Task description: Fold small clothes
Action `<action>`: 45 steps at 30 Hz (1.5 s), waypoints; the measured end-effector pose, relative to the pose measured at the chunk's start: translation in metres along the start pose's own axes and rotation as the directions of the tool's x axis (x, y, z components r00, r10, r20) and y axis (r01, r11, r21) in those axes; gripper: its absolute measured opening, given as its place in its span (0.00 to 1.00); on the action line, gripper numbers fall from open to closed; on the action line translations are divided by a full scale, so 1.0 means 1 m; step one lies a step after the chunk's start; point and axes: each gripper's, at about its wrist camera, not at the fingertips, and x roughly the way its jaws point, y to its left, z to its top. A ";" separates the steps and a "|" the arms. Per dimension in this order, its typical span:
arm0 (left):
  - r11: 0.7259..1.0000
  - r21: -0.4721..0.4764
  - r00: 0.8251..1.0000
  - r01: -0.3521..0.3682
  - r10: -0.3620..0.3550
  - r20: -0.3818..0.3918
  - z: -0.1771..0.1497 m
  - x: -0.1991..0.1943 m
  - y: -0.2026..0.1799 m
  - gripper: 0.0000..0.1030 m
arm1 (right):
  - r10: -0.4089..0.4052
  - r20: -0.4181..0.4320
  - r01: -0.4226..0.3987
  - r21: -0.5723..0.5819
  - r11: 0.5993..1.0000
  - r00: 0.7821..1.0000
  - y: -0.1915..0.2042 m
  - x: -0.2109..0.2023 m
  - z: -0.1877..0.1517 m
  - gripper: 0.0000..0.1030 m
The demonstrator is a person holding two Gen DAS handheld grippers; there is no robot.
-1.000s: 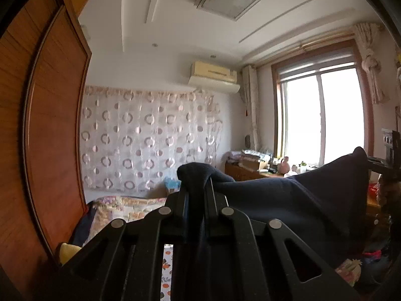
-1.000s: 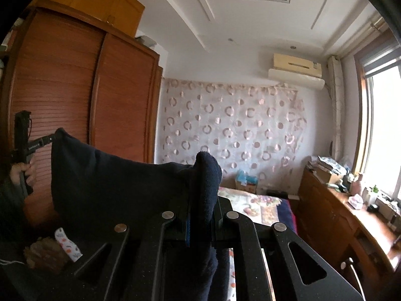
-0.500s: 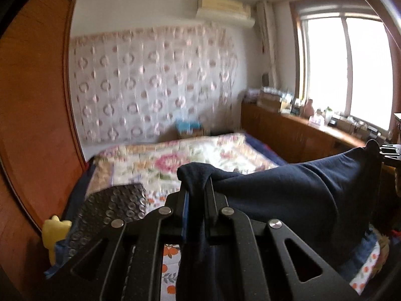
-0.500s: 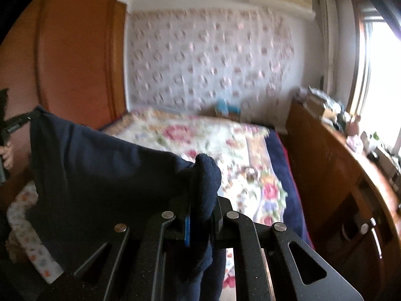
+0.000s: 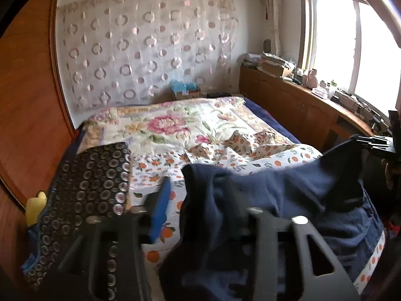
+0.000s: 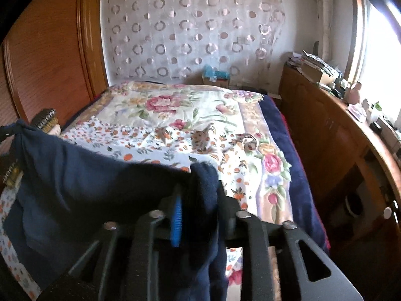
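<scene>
Both the left gripper [image 5: 200, 200] and right gripper [image 6: 198, 198] have just been opening, releasing the navy fleece garment [image 5: 288, 195]; soft, limp, light, best pinched at corners

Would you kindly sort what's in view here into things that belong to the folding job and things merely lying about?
Job:
- navy garment
- left claw, just opened
- right claw, just opened
- bed with its floral cover

Lying about:
- dark circle-patterned cloth
- yellow toy
- blue box
- sill clutter

The garment [image 5: 288, 195] lies on the bed [image 5: 175, 125], cabinet [image 5: 288, 105] rightward.
</scene>
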 end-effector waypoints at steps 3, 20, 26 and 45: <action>0.999 -0.021 0.999 0.030 -0.030 -0.013 -0.008 -0.009 0.001 0.64 | -0.006 -0.001 0.006 0.016 1.000 1.000 -0.006 -0.006 -0.008 0.66; 0.999 -0.042 0.990 0.004 -0.010 -0.142 -0.120 -0.030 -0.005 0.67 | 0.051 -0.112 -0.040 0.100 0.994 0.992 -0.004 -0.039 -0.111 0.66; 0.998 -0.062 0.986 -0.004 -0.006 -0.164 -0.134 -0.027 -0.003 0.67 | 0.050 -0.126 -0.036 0.106 0.994 0.991 -0.001 -0.044 -0.118 0.66; 0.997 -0.079 0.974 0.007 -0.025 -0.224 -0.128 0.004 -0.011 0.67 | 0.016 -0.099 -0.006 0.095 0.995 0.995 0.000 -0.048 -0.133 0.66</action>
